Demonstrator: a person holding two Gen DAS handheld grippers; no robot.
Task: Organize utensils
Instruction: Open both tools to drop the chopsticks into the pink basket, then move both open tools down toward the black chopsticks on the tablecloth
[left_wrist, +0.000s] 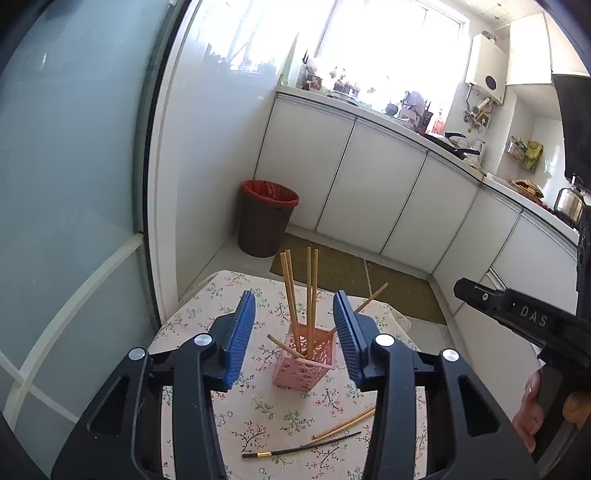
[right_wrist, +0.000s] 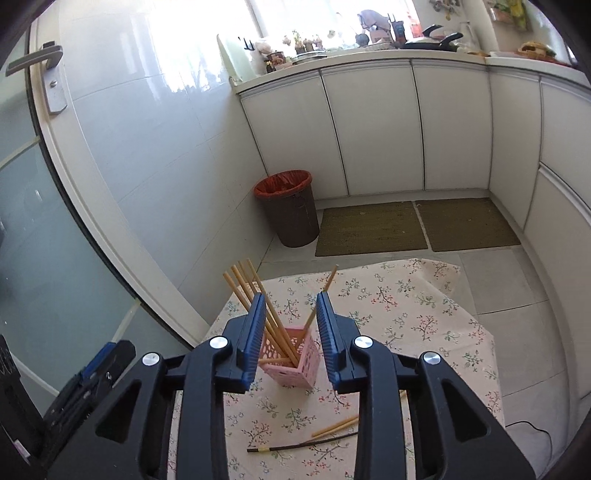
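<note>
A pink perforated utensil holder (left_wrist: 304, 365) stands on a floral tablecloth (left_wrist: 266, 413) and holds several wooden chopsticks (left_wrist: 310, 291). A wooden chopstick (left_wrist: 343, 424) and a black chopstick (left_wrist: 303, 448) lie on the cloth in front of it. My left gripper (left_wrist: 295, 314) is open and empty, above and just short of the holder. My right gripper (right_wrist: 291, 314) is open and empty, also above the holder (right_wrist: 291, 363). The loose wooden chopstick (right_wrist: 334, 426) and black chopstick (right_wrist: 303, 443) show in the right wrist view too. The right gripper's body shows at the left wrist view's right edge (left_wrist: 517, 314).
A brown bin with a red liner (right_wrist: 290, 210) stands on the floor beyond the table. White cabinets (right_wrist: 373, 125) and two floor mats (right_wrist: 373, 229) lie behind. A glass door (left_wrist: 70, 184) is close on the left.
</note>
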